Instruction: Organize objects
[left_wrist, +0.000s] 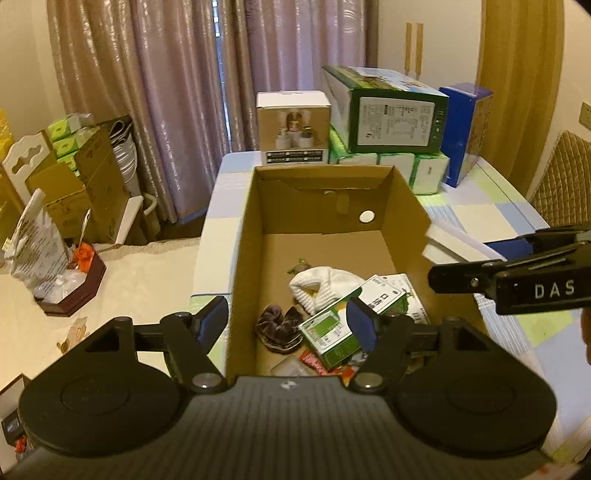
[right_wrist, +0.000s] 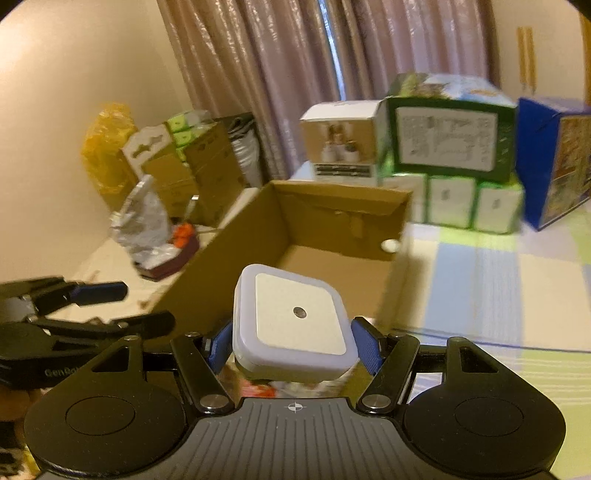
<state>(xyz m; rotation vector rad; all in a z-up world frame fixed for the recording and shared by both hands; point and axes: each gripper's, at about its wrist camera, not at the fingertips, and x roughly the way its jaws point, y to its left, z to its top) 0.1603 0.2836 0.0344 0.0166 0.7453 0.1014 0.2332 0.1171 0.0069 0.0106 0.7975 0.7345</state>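
Clamped between the blue pads of the right gripper (right_wrist: 293, 345), a white square night light (right_wrist: 294, 325) hangs just above the near rim of the open cardboard box (left_wrist: 247, 236). "DAS" reads on that gripper's side in the left view. Spread wide and empty, the left gripper (left_wrist: 288, 321) straddles the box's left wall. Inside the box, the near end holds a white knit hat (left_wrist: 325, 286), a purple scrunchie (left_wrist: 279, 325) and a green carton (left_wrist: 332, 328); the far floor lies bare.
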